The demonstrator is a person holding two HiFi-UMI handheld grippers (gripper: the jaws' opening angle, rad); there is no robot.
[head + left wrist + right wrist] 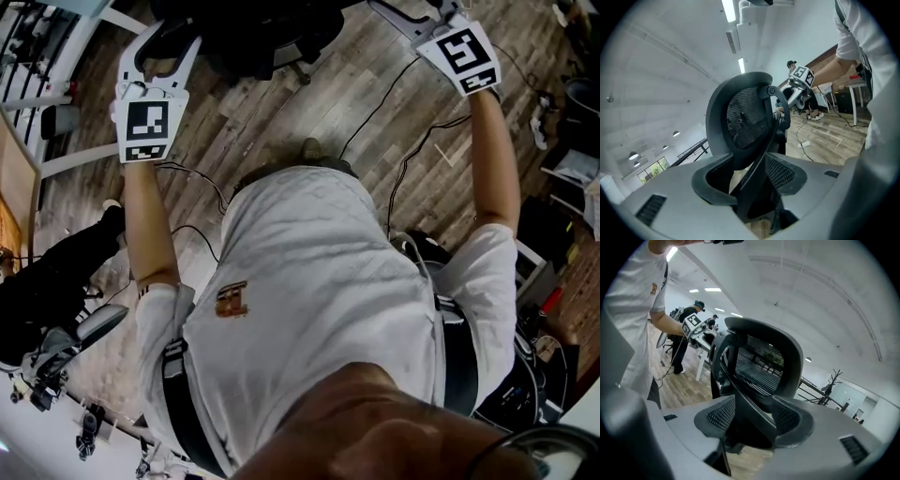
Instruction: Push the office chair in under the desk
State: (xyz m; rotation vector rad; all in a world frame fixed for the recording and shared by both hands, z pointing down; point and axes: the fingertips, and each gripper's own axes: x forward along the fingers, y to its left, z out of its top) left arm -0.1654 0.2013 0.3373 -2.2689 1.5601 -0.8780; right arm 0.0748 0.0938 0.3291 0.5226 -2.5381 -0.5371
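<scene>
Left gripper [750, 179]: released; chair [743, 112] spine stands between my jaws, unclamped.
Right gripper [753, 419]: released; same spine between its jaws.
Push: I'd press both sides of the back evenly, so it rolls straight rather than swivelling.

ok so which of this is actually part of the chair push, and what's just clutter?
Job: office chair, its back frame between the open jaws of the left hand-held gripper and the right hand-held gripper.
Lying about: floor cables, power strip, second black chair.
</scene>
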